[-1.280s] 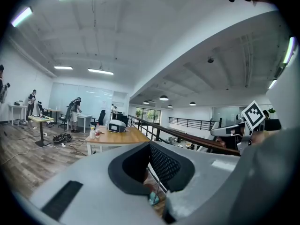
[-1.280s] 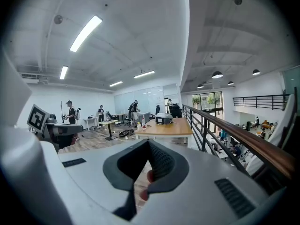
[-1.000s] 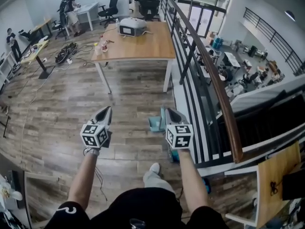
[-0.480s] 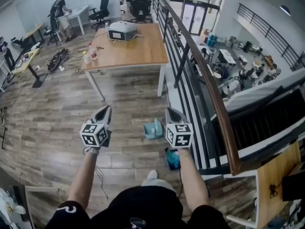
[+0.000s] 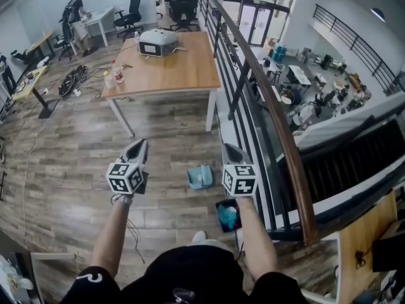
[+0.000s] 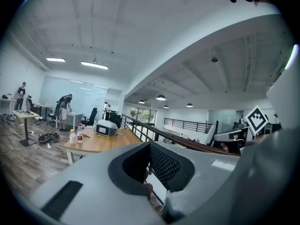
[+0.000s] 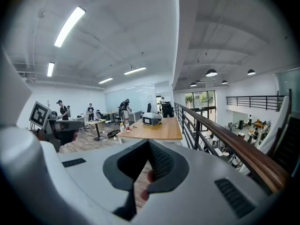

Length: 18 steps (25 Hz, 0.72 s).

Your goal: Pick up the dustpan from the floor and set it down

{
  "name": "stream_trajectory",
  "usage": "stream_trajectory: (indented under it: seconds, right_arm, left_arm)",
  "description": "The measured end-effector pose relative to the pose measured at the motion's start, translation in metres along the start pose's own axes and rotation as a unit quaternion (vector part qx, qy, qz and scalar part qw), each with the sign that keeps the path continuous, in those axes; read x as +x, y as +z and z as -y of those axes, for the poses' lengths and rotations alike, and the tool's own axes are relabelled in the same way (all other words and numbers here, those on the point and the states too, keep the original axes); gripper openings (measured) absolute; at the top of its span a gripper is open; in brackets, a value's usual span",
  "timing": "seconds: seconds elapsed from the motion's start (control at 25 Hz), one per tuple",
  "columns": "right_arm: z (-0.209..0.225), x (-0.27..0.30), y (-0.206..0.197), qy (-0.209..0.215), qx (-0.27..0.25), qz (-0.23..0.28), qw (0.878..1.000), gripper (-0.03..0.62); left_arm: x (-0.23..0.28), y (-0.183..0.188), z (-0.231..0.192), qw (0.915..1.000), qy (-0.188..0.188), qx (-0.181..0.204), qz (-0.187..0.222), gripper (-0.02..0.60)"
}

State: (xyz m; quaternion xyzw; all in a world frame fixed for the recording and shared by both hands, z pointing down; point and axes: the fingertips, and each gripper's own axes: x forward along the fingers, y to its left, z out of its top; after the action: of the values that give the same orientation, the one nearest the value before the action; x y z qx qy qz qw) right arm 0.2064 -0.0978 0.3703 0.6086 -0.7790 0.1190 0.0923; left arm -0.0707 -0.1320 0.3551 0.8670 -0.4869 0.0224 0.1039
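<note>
A light blue dustpan (image 5: 200, 177) lies on the wood floor beside the railing. In the head view it sits between my two grippers and a little nearer than their tips. My left gripper (image 5: 137, 148) is held out level to the left of it, jaws shut and empty. To the dustpan's right, my right gripper (image 5: 230, 151) is also shut with nothing in it. Neither touches the dustpan. In the left gripper view the left gripper (image 6: 154, 165) faces the table. The right gripper (image 7: 149, 165), in the right gripper view, faces the same way. The dustpan appears in neither gripper view.
A dark bin with teal contents (image 5: 227, 215) stands on the floor under my right forearm, against the railing (image 5: 278, 122). A wooden table (image 5: 166, 68) with a printer and bottles stands ahead. Desks, chairs, cables and people are at the far left.
I have walked forward: the dustpan has slid nearer and lower in the head view, and the dark bin has come into sight. Both grippers stay shut and level.
</note>
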Motion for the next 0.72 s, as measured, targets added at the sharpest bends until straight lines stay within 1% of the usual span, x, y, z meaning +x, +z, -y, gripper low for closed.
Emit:
stream_trajectory:
  seconds: [0.44, 0.56, 0.72]
  right_arm:
    - [0.013, 0.027, 0.007, 0.006, -0.001, -0.002, 1.000, -0.009]
    - [0.013, 0.035, 0.006, 0.006, 0.000, -0.001, 1.000, -0.009]
    - [0.012, 0.029, 0.005, 0.005, -0.002, 0.000, 1.000, -0.009]
  left_arm:
    - [0.023, 0.002, -0.011, 1.0000, 0.008, -0.002, -0.002, -0.003]
    - [0.027, -0.001, -0.017, 1.0000, 0.010, -0.002, 0.000, -0.003]
    - [0.023, -0.010, -0.014, 1.0000, 0.008, -0.004, 0.001, -0.003]
